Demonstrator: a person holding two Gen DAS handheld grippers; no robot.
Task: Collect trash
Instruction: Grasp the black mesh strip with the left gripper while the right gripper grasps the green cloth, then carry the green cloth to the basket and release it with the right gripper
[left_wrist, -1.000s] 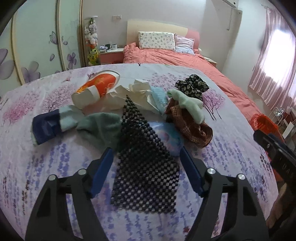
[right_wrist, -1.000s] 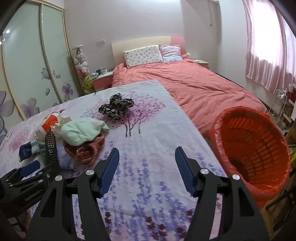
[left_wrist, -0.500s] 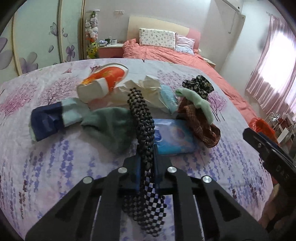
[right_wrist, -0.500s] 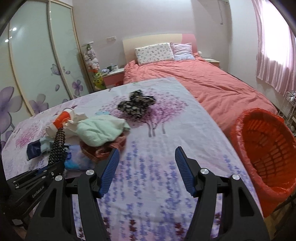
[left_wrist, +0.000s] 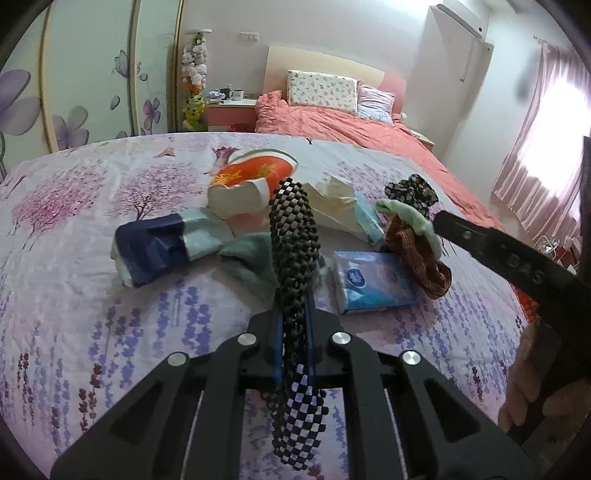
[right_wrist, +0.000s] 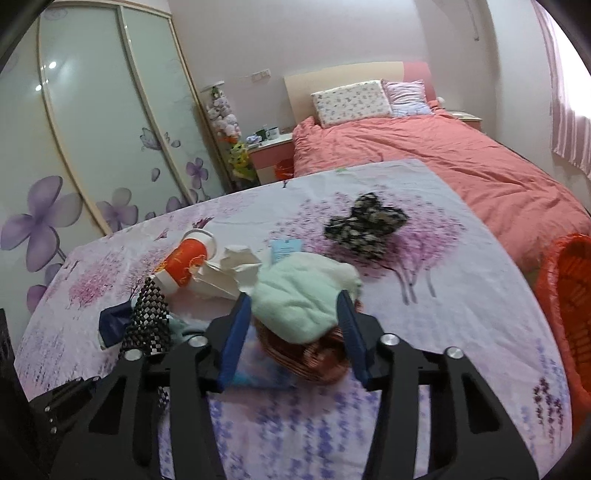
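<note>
The left gripper (left_wrist: 294, 325), wide open around the black mesh mat (left_wrist: 293, 236) a second ago, is now clamped on it; the mat stands bunched up through the frame centre, its tail hanging below the jaws. So the first piece of trash looks secured and ready to carry off. The right gripper (right_wrist: 293, 332) has swung from bare cloth to the pile, and its jaws are closing around the pale green cloth (right_wrist: 303, 295) atop the brown woven piece (right_wrist: 310, 356), pads not yet pressing. The orange basket (right_wrist: 569, 314) sits at the right edge, beyond the flowered tablecloth (right_wrist: 461, 295).
</note>
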